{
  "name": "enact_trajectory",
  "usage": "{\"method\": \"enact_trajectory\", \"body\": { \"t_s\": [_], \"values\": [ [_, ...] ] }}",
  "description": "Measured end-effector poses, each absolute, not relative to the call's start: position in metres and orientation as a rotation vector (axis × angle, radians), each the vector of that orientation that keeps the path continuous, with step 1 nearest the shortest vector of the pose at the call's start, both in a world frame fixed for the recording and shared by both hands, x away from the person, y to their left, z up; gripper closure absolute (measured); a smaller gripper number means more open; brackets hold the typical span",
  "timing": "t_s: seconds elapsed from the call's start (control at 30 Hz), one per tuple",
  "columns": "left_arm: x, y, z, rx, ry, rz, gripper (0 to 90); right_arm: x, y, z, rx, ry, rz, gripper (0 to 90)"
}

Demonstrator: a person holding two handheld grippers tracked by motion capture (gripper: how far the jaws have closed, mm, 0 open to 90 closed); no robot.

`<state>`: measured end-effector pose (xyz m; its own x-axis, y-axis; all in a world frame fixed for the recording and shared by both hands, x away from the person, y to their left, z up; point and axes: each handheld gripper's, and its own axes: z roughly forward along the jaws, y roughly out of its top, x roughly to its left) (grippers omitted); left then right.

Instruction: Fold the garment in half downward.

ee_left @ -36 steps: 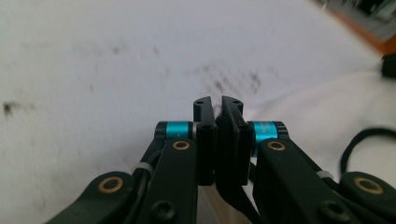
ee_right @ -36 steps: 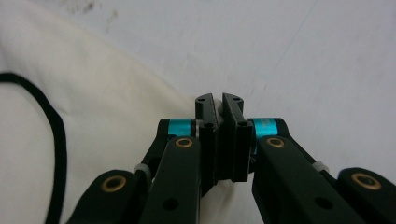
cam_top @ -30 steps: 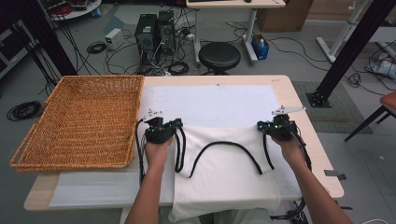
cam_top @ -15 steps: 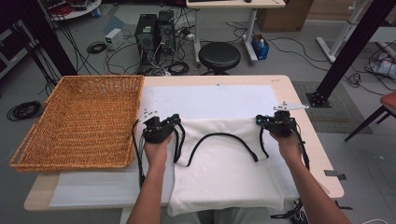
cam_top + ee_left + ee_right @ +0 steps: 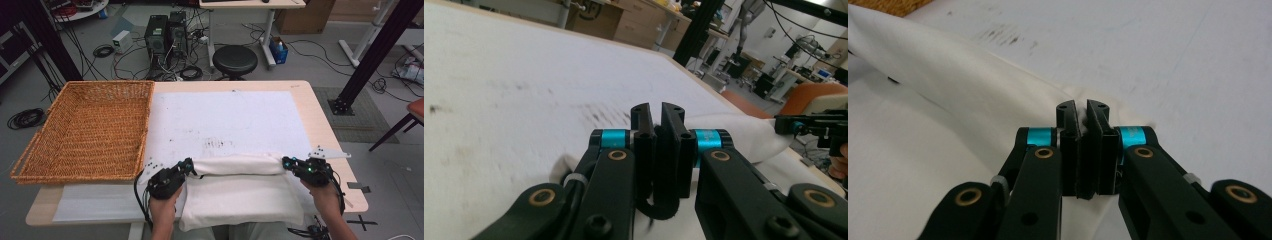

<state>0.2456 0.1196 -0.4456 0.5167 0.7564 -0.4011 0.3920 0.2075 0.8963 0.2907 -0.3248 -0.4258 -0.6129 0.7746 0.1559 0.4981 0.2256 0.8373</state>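
I have my left gripper (image 5: 186,167) and right gripper (image 5: 289,163) clenched on the white tote bag's (image 5: 240,200) folded far edge, near the table's (image 5: 320,125) front

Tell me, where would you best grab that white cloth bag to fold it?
Probably at the two ends of the white cloth bag's folded far edge, coming from the person's side, as the left gripper and right gripper do: pinched corners keep the flat fabric stretched.
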Motion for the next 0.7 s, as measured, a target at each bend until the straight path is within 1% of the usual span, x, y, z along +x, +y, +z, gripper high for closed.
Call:
{"method": "enact_trajectory", "body": {
  "t_s": [0.13, 0.17, 0.23, 0.27, 0.3, 0.33, 0.37, 0.4, 0.47, 0.57, 0.67, 0.7],
  "values": [
    [0.236, 0.121, -0.455, 1.417, 1.105, 0.31, 83.3, 0.276, -0.327, -0.433, 1.189, 2.24, 1.291, 83.3],
    [0.238, 0.122, -0.453, 1.412, 1.115, 0.313, 80.8, 0.274, -0.328, -0.432, 1.197, 2.245, 1.292, 81.5],
    [0.247, 0.124, -0.446, 1.408, 1.158, 0.311, 56.7, 0.273, -0.328, -0.427, 1.194, 2.225, 1.291, 72.5],
    [0.253, 0.125, -0.44, 1.416, 1.17, 0.316, 46.5, 0.274, -0.327, -0.422, 1.197, 2.209, 1.298, 67.2],
    [0.258, 0.126, -0.436, 1.428, 1.175, 0.32, 40.2, 0.276, -0.327, -0.415, 1.207, 2.178, 1.309, 62.6],
    [0.261, 0.126, -0.433, 1.434, 1.18, 0.327, 38.5, 0.278, -0.327, -0.41, 1.214, 2.152, 1.321, 59.6],
    [0.261, 0.126, -0.433, 1.434, 1.18, 0.327, 37.2, 0.278, -0.327, -0.41, 1.214, 2.152, 1.321, 59.6],
    [0.271, 0.129, -0.424, 1.436, 1.175, 0.345, 36.6, 0.284, -0.327, -0.4, 1.25, 2.092, 1.334, 51.6],
    [0.277, 0.13, -0.422, 1.449, 1.187, 0.357, 35.2, 0.295, -0.326, -0.394, 1.287, 2.063, 1.316, 47.9],
    [0.291, 0.128, -0.432, 1.523, 1.236, 0.32, 35.1, 0.313, -0.318, -0.402, 1.304, 2.114, 1.191, 45.0],
    [0.3, 0.123, -0.448, 1.6, 1.322, 0.29, 35.2, 0.327, -0.31, -0.423, 1.318, 2.188, 1.074, 45.1],
    [0.302, 0.121, -0.452, 1.626, 1.336, 0.281, 35.4, 0.331, -0.308, -0.43, 1.323, 2.205, 1.052, 47.4]
  ]
}}
